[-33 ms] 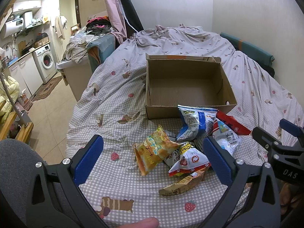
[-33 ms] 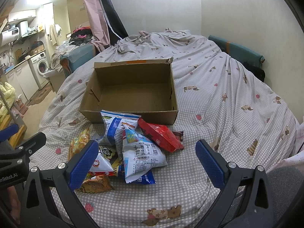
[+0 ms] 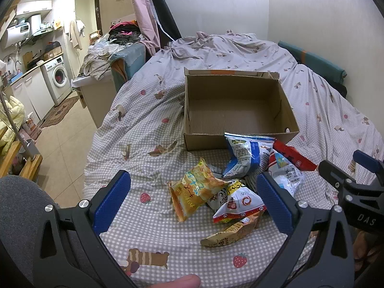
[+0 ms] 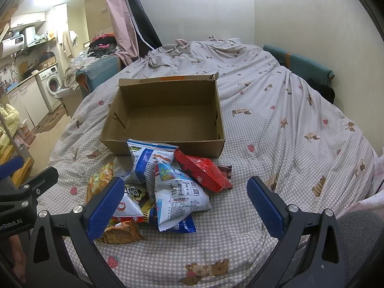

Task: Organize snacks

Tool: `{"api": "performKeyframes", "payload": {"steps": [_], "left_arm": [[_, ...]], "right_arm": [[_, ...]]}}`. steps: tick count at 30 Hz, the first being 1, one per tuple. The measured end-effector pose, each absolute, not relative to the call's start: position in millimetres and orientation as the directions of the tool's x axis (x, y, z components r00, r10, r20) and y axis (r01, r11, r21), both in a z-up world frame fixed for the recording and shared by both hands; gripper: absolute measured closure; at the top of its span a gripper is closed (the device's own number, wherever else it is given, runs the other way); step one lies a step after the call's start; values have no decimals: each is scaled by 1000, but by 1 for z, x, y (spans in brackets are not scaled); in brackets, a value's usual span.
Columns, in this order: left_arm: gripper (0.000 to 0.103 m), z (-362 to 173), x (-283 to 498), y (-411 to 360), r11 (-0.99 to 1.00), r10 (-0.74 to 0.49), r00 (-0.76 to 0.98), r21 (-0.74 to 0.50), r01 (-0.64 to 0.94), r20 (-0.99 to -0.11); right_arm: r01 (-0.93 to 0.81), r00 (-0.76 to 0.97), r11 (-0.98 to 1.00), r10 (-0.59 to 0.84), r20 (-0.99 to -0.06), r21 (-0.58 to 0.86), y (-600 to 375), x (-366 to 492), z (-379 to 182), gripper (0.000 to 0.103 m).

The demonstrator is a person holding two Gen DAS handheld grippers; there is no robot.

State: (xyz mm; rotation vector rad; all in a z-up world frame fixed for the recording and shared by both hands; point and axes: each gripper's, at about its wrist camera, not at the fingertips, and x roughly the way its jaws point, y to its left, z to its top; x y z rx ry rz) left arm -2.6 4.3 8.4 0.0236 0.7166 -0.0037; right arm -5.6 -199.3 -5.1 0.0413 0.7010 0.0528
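Nothing is packed yet: the cardboard box (image 4: 165, 120) ahead of your right tool (image 4: 182, 204) sits empty on the bed, and the snack packets (image 4: 177, 192) lie heaped just before it. Your left tool (image 3: 194, 201) and right tool both gape, holding nothing.

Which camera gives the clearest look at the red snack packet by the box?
The right wrist view: the red snack packet lies almost fully exposed in front of the cardboard box. In the left wrist view only a strip of it shows behind other bags.
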Motion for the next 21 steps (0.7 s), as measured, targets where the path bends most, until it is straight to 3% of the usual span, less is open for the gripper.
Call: {"api": "performKeyframes", "payload": {"steps": [21], "left_arm": [[0,8,-2,5,1000,5,755,20,11,-656]], "right_arm": [[-27,762,998,59,-644,60,-201,-6,-3,0]]}}
